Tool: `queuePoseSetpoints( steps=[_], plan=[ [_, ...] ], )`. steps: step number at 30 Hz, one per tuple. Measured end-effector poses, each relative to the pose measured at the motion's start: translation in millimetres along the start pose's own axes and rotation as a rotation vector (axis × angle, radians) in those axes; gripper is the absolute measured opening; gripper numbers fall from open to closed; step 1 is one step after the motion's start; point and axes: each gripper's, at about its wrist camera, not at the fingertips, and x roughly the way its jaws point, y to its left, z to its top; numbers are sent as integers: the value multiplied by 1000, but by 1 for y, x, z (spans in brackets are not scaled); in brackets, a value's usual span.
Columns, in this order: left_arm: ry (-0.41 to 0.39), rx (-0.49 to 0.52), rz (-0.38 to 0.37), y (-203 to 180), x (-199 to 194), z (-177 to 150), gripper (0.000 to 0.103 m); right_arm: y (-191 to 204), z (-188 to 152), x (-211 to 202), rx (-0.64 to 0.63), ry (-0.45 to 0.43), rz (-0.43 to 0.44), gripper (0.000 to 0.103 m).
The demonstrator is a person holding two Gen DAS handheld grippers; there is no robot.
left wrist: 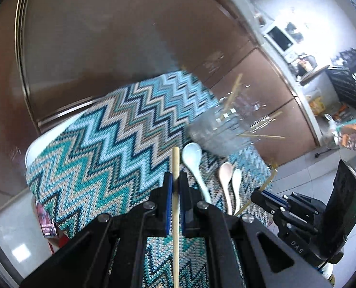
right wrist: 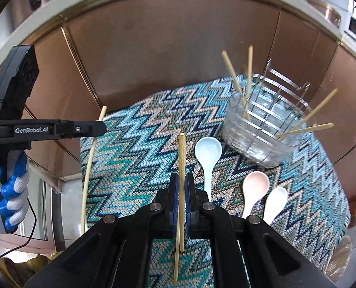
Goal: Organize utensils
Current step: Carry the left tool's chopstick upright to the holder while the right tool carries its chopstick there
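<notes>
My bench (right wrist: 341, 230) is white, draped with a zigzag knit cloth (right wrist: 134, 144) in teal, tan and navy; behind it stand glossy brown cabinet fronts (right wrist: 154, 48) under a pale counter edge, and the left view opens onto a bright tiled kitchen with a microwave (left wrist: 280, 38); on the cloth I count three ceramic spoons lying bowl-up, a pale blue spoon (right wrist: 208, 154), a pink spoon (right wrist: 253, 189) and a white spoon (right wrist: 275, 202), the last two side by side; a clear slatted holder (right wrist: 264, 129) stands at the cloth's far right, with four chopsticks (right wrist: 249, 76) leaning in it; my left gripper (left wrist: 175, 188) has its jaws clamped on one chopstick (left wrist: 175, 168); my right gripper (right wrist: 181, 192) has its jaws closed on a pair of chopsticks (right wrist: 181, 158), the ends of both visible below the jaws; a blue-and-white gloved hand (right wrist: 10, 192) carries the left gripper.
</notes>
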Motion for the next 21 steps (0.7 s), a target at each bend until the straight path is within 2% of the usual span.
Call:
queuePoseSetpoints(
  steps=[9,21],
  plan=[
    [-94,93,-29,-27,-30,9,5,-3,-8,-51,21,-140,-28,5],
    [-220,185,-80,-64,-47,39,5,-21,15,-105,63,-327,-61,5]
  ],
)
